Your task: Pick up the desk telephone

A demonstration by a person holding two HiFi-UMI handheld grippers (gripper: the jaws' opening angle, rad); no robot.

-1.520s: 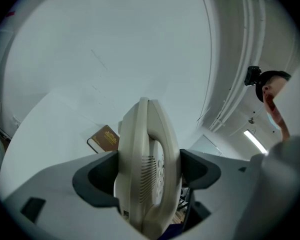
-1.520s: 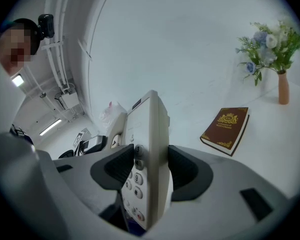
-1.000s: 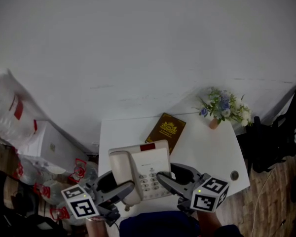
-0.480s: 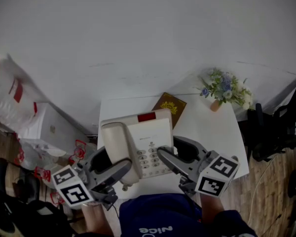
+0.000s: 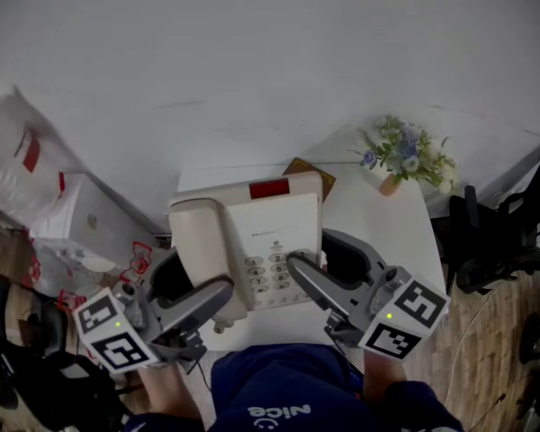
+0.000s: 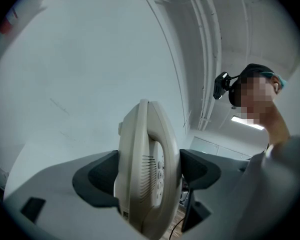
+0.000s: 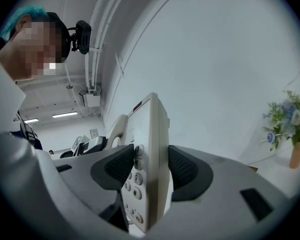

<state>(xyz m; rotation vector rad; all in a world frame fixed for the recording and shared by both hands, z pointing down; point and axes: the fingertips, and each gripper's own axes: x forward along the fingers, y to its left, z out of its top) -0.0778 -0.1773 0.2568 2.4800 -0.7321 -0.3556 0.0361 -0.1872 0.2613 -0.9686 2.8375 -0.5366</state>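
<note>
**Holding the telephone up with two claws**

The telephone (image 5: 247, 241) is held by both claws, one on each side. It is lifted off the white table (image 5: 387, 232), with its face turned up to the head camera. The end with the red patch (image 5: 268, 188) is pointed away from the person, and the end with the keys (image 5: 274, 273) is kept close to the person's blue shirt (image 5: 279, 394).

The left claw (image 5: 198, 300) is closed on the side where the handset (image 5: 198, 250) lies. In the left gripper view the telephone (image 6: 147, 169) is seen edge-on, right in the middle of the left claw (image 6: 147, 171). One dark pad is pressed on the handset and the other on the underside. The jaws are kept wide, because the telephone is thick there.

The right claw (image 5: 308, 255) is closed on the side with the keys. In the right gripper view the telephone (image 7: 150, 164) is squeezed in the right claw (image 7: 145, 166). One pad is laid on the keys and the other on the underside. These jaws are also set wide around the telephone's body.

A brown book (image 5: 310, 169) is seen on the table, partly covered from view by the far end of the telephone. A small pot of flowers (image 5: 405, 156) is stood near the table's far right corner, well apart from the claws. White bags with red marks (image 5: 18, 169) are piled on the floor to the left.
</note>
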